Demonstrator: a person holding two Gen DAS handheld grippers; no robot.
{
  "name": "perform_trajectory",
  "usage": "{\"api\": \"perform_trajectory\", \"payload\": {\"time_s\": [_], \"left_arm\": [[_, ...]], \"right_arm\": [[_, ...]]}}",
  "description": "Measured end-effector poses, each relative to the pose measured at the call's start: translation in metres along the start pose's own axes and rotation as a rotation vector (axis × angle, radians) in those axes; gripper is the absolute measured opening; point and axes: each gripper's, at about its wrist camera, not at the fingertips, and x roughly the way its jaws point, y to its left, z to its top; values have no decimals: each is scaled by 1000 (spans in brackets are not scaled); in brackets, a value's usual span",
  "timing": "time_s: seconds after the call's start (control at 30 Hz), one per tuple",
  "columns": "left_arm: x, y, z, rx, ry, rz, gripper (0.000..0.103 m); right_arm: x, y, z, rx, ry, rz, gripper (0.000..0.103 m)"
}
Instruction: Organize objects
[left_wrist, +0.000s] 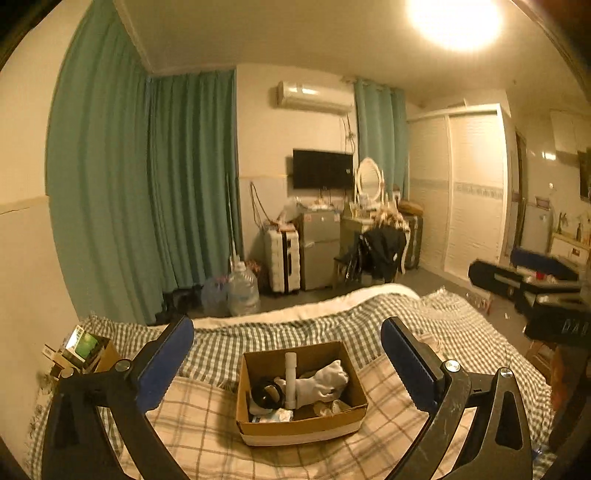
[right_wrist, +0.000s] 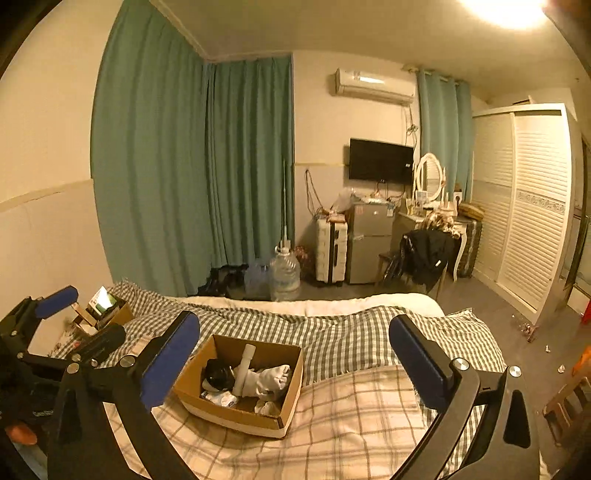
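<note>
An open cardboard box (left_wrist: 306, 424) sits on the bed in front of me; it also shows in the right wrist view (right_wrist: 229, 410). It holds a white tube (left_wrist: 290, 376) standing on end, a white sock or glove (left_wrist: 325, 384), a dark round object (left_wrist: 266, 397) and small packets. My left gripper (left_wrist: 288, 365) is open and empty, held above the near side of the box. My right gripper (right_wrist: 295, 365) is open and empty, to the right of the box. The left gripper shows at the left edge of the right wrist view (right_wrist: 55, 299).
A second small cardboard box (left_wrist: 88, 350) with packets sits at the bed's far left by the wall. The bed is covered by a checked blanket (left_wrist: 332, 325) and a plaid sheet (right_wrist: 362, 417). Water jugs (left_wrist: 242, 291), a suitcase, a fridge and a chair stand beyond the bed.
</note>
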Motion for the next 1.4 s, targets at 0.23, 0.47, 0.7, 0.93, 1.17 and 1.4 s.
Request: {"api": "perform_trajectory", "payload": {"time_s": [0.23, 0.47, 0.7, 0.93, 1.17, 1.4], "left_arm": [[-19, 6, -45, -93, -56, 64, 103], [-9, 0, -88, -54, -38, 107, 103], [-4, 6, -119, -87, 3, 118, 103], [-5, 9, -122, -101, -4, 138, 103], [-1, 7, -123, -89, 16, 136, 103], [-1, 8, -123, -95, 22, 138, 103]], "right_arm": [[-12, -3, -60, 51, -45, -64, 103], [8, -2, -102, 68, -16, -86, 103], [32, 1, -134, 44, 6, -84, 103], [40, 5, -142, 18, 22, -120, 103], [40, 8, -144, 14, 32, -129, 103], [37, 10, -144, 15, 25, -131, 103]]}}
